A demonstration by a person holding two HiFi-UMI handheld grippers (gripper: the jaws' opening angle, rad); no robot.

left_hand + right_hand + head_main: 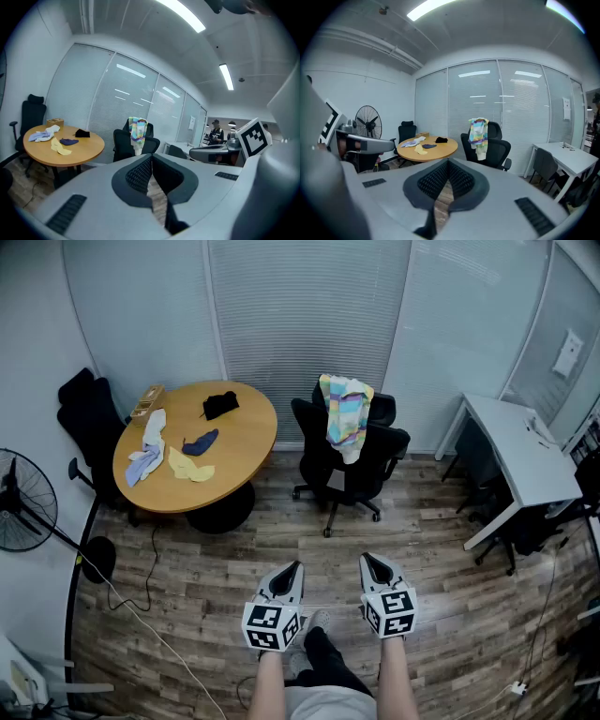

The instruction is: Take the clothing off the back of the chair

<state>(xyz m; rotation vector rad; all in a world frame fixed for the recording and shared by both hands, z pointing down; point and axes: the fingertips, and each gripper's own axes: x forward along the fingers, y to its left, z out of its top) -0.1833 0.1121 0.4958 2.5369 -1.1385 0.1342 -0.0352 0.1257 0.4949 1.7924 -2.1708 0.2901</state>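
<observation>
Our left gripper [292, 570] and right gripper [372, 565] hang side by side above the wood floor [206, 568], both clenched on nothing. We see the striped clothing [345, 418] draped over the back of the black chair [373, 463], well ahead of them, with a round table [242, 439] to its left

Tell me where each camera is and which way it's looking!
Head view: on the person's head, looking steeply down at the floor, round table and chair; the arms, left gripper and right gripper show.
Left gripper view: on the left gripper, looking along its shut jaws toward the striped clothing on the chair's back; the right gripper's marker cube shows at right.
Right gripper view: on the right gripper, facing likewise over shut jaws; the left gripper shows at left.
Shared: all three see round table, chair and striped clothing.
</observation>
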